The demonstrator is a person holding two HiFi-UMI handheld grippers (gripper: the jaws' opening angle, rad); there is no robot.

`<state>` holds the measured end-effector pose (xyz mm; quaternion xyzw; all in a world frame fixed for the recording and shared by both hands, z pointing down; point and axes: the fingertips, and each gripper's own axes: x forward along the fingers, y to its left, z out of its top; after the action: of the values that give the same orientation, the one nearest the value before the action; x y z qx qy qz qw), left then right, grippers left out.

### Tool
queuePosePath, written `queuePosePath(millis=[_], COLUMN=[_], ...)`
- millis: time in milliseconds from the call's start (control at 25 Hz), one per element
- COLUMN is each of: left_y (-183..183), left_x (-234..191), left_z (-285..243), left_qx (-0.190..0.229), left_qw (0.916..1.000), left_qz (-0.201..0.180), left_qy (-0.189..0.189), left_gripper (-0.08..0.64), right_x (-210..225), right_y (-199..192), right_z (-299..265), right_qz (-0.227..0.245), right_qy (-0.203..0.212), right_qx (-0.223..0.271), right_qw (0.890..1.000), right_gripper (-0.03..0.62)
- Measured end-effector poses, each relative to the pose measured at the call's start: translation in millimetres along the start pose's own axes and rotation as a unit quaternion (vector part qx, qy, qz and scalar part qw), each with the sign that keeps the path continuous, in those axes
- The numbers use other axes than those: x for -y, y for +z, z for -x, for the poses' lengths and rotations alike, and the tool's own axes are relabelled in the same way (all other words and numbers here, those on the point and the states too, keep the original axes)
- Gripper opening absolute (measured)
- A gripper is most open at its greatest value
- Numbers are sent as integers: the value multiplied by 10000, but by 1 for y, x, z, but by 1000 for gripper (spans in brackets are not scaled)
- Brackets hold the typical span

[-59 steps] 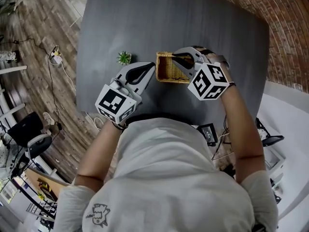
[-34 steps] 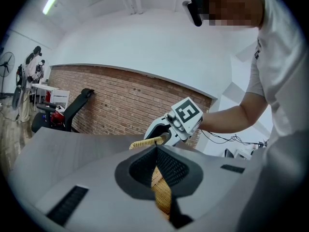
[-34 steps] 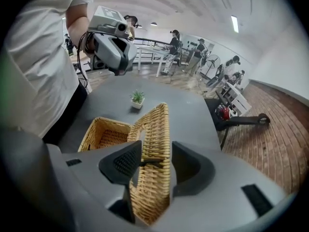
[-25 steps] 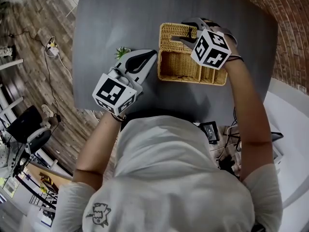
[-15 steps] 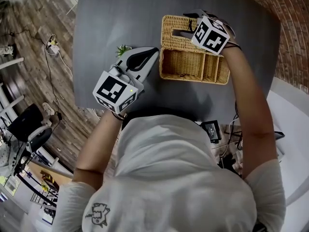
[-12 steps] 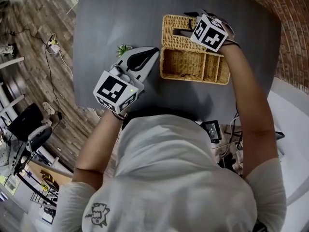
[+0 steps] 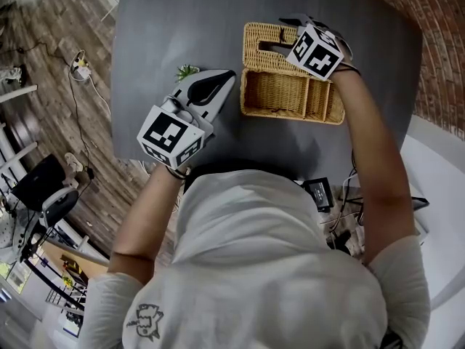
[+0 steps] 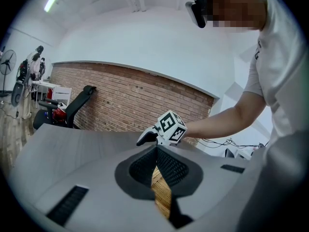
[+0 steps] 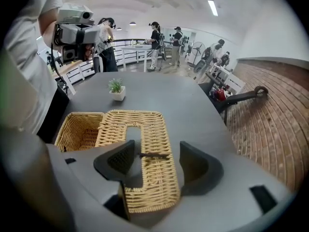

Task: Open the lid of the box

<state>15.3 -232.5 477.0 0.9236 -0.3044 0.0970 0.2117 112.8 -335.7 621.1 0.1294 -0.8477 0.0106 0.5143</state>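
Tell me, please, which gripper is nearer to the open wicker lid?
Right. The right gripper sits directly above the lid, jaws opening astride its dark toggle; the left gripper is beside the box's left end.

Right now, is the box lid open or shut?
Open. The lid lies flat on the table beside the box, whose inside is uncovered in the head view.

white short-sleeve t-shirt [image 7: 269, 267], small dark print [image 7: 147, 322], head camera [image 9: 75, 25]
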Motion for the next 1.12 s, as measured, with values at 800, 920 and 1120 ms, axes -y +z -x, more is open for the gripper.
queuePosePath(millis=[800,920,1120], left_y=[17,18,17], left_x=[70,84,108], left_z=[37,41,49], left_qx=[349,390,474], left_qw=[9985,9981,9974], left_qz=[-417,-474,-539], left_qy=[60,64,102], left_gripper=[11,11,11], right_x=[-91,-109,-139], right_y=[39,40,37], right_z=[129,151,189], right_qz=[-206,-270,-556], right_qy=[-1014,-1153,-1304], right_qx=[1300,1512,2017], right_qw=[9861,9814,9691], right_gripper=[220,186,137])
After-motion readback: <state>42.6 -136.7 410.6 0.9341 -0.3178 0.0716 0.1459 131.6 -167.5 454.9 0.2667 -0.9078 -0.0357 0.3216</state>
